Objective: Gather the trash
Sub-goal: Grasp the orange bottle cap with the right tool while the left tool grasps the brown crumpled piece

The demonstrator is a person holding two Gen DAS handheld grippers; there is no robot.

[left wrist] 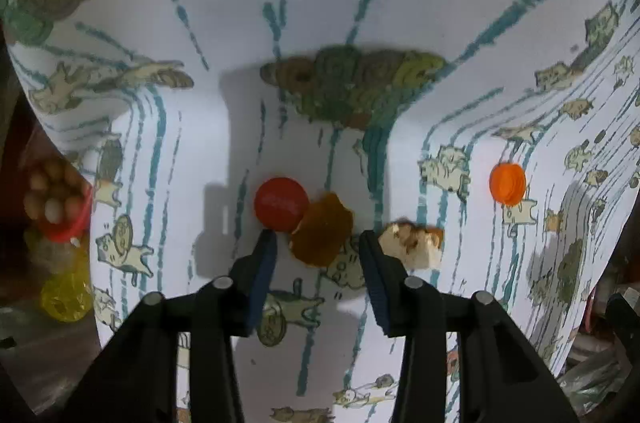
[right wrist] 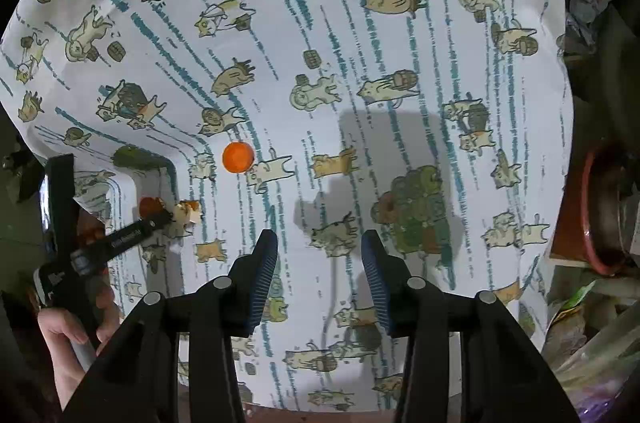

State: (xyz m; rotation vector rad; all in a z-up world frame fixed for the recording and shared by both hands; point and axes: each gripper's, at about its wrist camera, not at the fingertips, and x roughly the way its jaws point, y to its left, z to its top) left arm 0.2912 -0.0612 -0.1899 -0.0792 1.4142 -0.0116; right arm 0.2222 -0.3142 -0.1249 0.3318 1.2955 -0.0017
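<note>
On the cat-print tablecloth [left wrist: 280, 3] lie a red bottle cap [left wrist: 281, 205], a brown dried peel-like scrap [left wrist: 322, 235], a pale bread-like crust [left wrist: 412, 243] and an orange cap [left wrist: 507, 183]. My left gripper [left wrist: 317, 237] points down at the cloth with the brown scrap between its fingers; narrow gaps show on both sides, so it is open. Its left fingertip sits just under the red cap. My right gripper [right wrist: 318, 243] hangs open over bare cloth, with nothing in it. In the right wrist view the orange cap [right wrist: 238, 157] lies ahead to the left, beyond it the left gripper [right wrist: 160, 219] beside the crust [right wrist: 186, 213].
A hand [right wrist: 64, 343] holds the left gripper's handle. Off the table's left edge stand a red-lidded jar of round things [left wrist: 56, 199] and a yellow object [left wrist: 66, 297]. Off the right edge are a red-rimmed round container [right wrist: 600, 215] and plastic bags [right wrist: 592, 355].
</note>
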